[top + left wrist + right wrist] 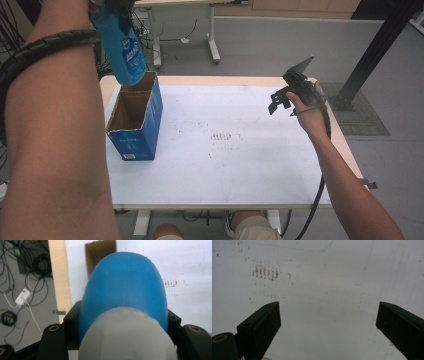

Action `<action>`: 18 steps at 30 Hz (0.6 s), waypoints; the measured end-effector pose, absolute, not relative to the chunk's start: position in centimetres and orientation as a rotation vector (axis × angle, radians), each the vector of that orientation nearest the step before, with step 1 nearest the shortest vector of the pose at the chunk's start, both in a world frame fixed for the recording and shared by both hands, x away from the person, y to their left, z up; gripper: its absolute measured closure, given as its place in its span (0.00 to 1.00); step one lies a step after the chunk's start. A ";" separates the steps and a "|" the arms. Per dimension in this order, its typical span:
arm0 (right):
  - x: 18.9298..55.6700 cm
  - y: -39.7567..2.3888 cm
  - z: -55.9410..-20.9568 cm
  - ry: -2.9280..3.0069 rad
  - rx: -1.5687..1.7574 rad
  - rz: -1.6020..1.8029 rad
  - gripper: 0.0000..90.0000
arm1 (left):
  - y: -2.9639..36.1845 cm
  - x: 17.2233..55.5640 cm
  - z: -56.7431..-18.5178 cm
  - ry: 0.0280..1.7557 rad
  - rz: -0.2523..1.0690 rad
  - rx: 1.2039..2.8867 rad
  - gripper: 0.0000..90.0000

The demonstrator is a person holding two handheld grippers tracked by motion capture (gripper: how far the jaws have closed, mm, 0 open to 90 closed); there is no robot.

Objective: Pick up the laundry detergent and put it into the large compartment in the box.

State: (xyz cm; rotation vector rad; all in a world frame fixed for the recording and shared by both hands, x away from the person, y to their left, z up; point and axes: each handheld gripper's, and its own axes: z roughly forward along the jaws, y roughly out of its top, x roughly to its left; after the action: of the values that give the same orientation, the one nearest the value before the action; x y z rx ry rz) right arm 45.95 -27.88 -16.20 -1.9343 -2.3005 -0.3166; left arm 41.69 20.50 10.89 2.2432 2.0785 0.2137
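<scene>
A blue bottle (123,50) with a white cap (125,337) hangs base down over the far end of an open blue cardboard box (135,125). My left gripper (114,6) is shut on the blue bottle near its cap, high at the top left of the high view. In the left gripper view the bottle (125,285) sits between the black jaws of the left gripper (122,322), with the box's brown inside (100,252) beyond it. My right gripper (279,100) hovers over the table's right side. Its jaws (328,322) stand wide apart with nothing between them.
The white mat on the table (225,170) carries a patch of reddish marks (222,136) near its middle, also under the right gripper (265,271). Cables lie on the floor left of the table (22,295). A black post (372,50) stands at the far right.
</scene>
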 end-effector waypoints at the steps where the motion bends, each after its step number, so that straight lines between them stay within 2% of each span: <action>1: 45.9 -27.9 -16.2 -2.298 -1.937 -0.319 0.07 | 20.9 41.6 10.8 2.094 0.212 2.227 0.42; 18: 46.2 -27.6 -16.4 -2.302 -1.933 -0.306 0.07 | 23.3 41.6 8.7 2.178 0.210 2.139 0.42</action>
State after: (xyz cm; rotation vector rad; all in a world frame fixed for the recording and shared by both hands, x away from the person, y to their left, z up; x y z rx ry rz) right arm 46.22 -27.62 -16.45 -1.9332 -2.3021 -0.3057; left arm 41.56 23.29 8.74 2.1388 2.1775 0.2096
